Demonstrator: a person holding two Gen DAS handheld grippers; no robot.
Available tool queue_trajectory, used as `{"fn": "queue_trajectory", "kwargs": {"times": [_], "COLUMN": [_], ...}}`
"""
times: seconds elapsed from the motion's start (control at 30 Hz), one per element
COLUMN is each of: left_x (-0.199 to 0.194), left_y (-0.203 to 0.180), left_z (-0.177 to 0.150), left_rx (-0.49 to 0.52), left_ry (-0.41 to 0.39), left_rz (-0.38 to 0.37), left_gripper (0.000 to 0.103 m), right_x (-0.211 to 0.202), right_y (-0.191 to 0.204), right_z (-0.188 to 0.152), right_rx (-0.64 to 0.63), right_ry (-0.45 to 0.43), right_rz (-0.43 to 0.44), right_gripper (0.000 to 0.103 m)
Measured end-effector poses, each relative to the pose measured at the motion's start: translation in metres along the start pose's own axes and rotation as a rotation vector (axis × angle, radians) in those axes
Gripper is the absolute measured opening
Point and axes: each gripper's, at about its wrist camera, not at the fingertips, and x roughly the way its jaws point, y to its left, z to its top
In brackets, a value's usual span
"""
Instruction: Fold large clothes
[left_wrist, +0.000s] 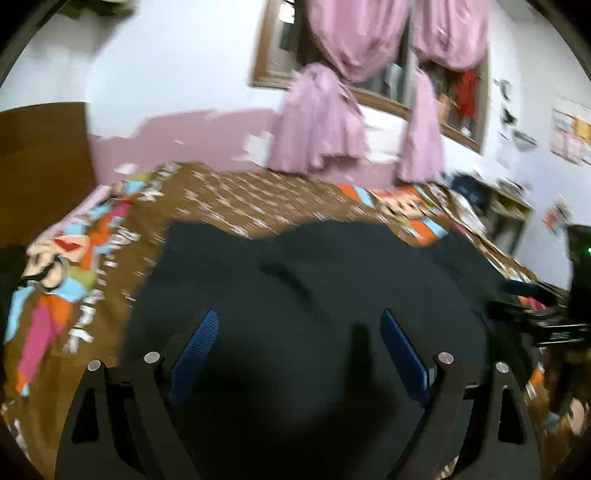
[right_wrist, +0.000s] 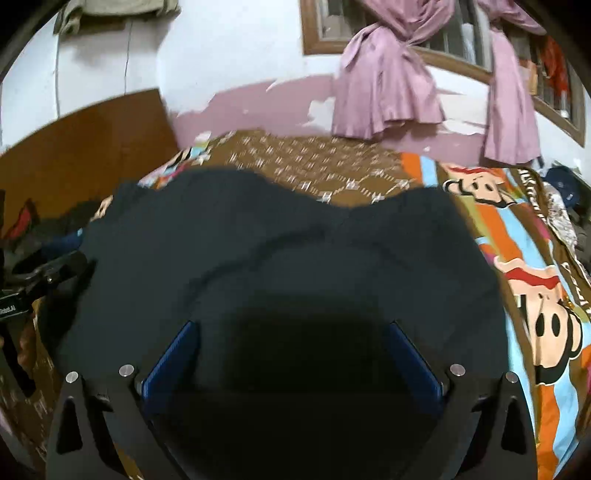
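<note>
A large dark navy garment (left_wrist: 314, 280) lies spread on the bed; it also fills the middle of the right wrist view (right_wrist: 295, 258). My left gripper (left_wrist: 299, 321) is open, its blue pads (left_wrist: 195, 350) wide apart just above the cloth, nothing between them. My right gripper (right_wrist: 291, 332) is open too, its blue pads (right_wrist: 413, 358) wide apart over the near part of the garment. The right gripper shows at the right edge of the left wrist view (left_wrist: 535, 317), and the left gripper at the left edge of the right wrist view (right_wrist: 40, 277).
The bed has a brown cartoon-print sheet (right_wrist: 535, 295) around the garment. A wooden headboard (right_wrist: 81, 144) stands at the left, pink curtains (right_wrist: 388, 81) and a window behind. Other clothes (right_wrist: 44, 229) are heaped at the left, cluttered shelves (left_wrist: 506, 206) at the right.
</note>
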Motion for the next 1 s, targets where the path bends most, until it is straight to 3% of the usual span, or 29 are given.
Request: {"fn": "queue_trajectory", "kwargs": {"times": [0.13, 0.23, 0.43, 0.57, 0.77, 0.87, 1.0], "left_x": [0.021, 0.042, 0.093, 0.125, 0.149, 0.16, 0.161], "left_y": [-0.015, -0.019, -0.007, 0.01, 0.042, 0.054, 0.059], "left_z": [-0.01, -0.009, 0.019, 0.036, 0.047, 0.045, 0.042], "left_rx": [0.1, 0.151, 0.086, 0.059, -0.05, -0.104, -0.125], "left_ry": [0.053, 0.075, 0.163, 0.199, 0.234, 0.31, 0.307], "left_rz": [-0.005, 0.041, 0.078, 0.071, 0.094, 0.016, -0.01], "left_gripper": [0.086, 0.097, 0.102, 0.102, 0.102, 0.102, 0.102], "right_x": [0.017, 0.033, 0.08, 0.101, 0.126, 0.133, 0.13], "right_y": [0.0, -0.003, -0.01, -0.031, -0.064, -0.078, -0.084], "right_z": [0.003, 0.013, 0.051, 0.065, 0.072, 0.063, 0.057], "right_rx": [-0.016, -0.009, -0.029, 0.04, 0.0, 0.059, 0.085], "right_ry": [0.004, 0.018, 0.077, 0.092, 0.148, 0.168, 0.161], "right_rz": [0.015, 0.003, -0.015, -0.06, -0.272, -0.215, -0.18], "right_gripper": [0.103, 0.103, 0.103, 0.103, 0.103, 0.103, 0.103]}}
